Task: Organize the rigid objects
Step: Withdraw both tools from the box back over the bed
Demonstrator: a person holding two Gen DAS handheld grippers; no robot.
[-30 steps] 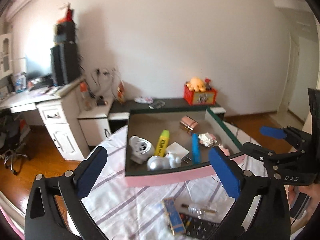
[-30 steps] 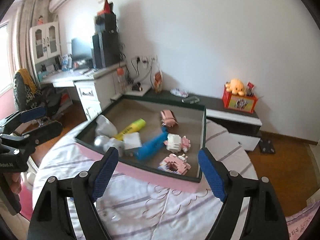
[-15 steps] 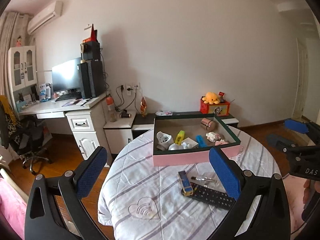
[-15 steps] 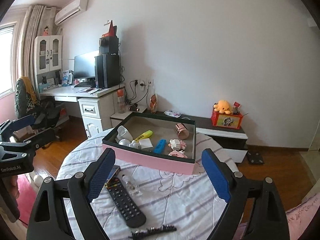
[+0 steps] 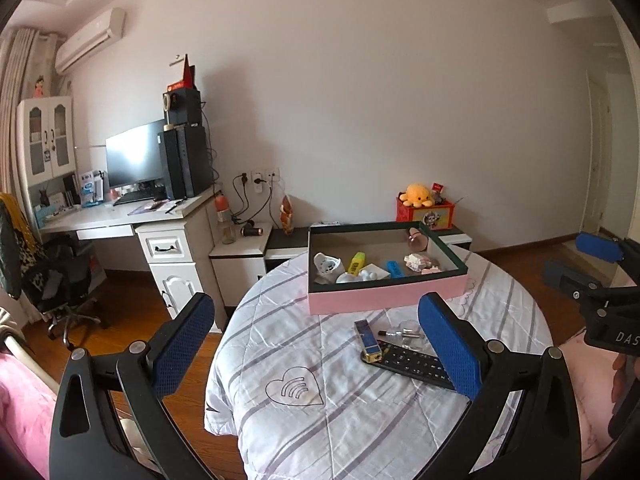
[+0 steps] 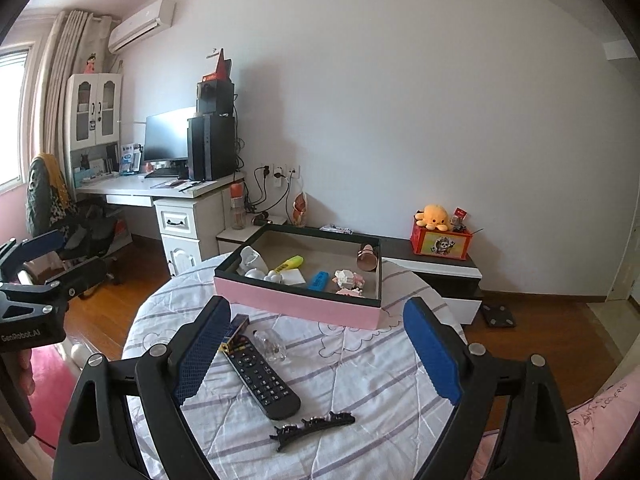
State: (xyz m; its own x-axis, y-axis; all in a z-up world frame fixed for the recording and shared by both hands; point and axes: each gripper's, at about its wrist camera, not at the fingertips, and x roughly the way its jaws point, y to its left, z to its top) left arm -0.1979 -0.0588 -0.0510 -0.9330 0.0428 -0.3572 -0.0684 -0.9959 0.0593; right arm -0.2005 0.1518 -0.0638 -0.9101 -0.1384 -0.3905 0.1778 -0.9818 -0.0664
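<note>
Left gripper point(image 5: 316, 344): jaws wide apart, nothing between the blue pads, hanging over the near edge of the round table at the bottom of the frame.
Right gripper point(image 6: 316, 352): jaws set wide after a slight further opening, empty, low in the frame above the quilted cloth.
Table point(image 6: 360, 368): round, covered with a white cloth striped in grey.
Pink tray point(image 6: 296, 304): centre of the frame, on the far half of the table, holding a yellow highlighter point(image 6: 286, 264), a blue block point(image 6: 319, 281), a copper cup point(image 6: 366, 258) on its side and small white pieces.
Remote control point(image 6: 262, 378): flat on the cloth in the lower centre, near the left pad.
Hair clip point(image 6: 312, 426): black, lower centre, just in front of the remote.
Blue box point(image 5: 368, 340): lower centre, one end resting on the remote.
</note>
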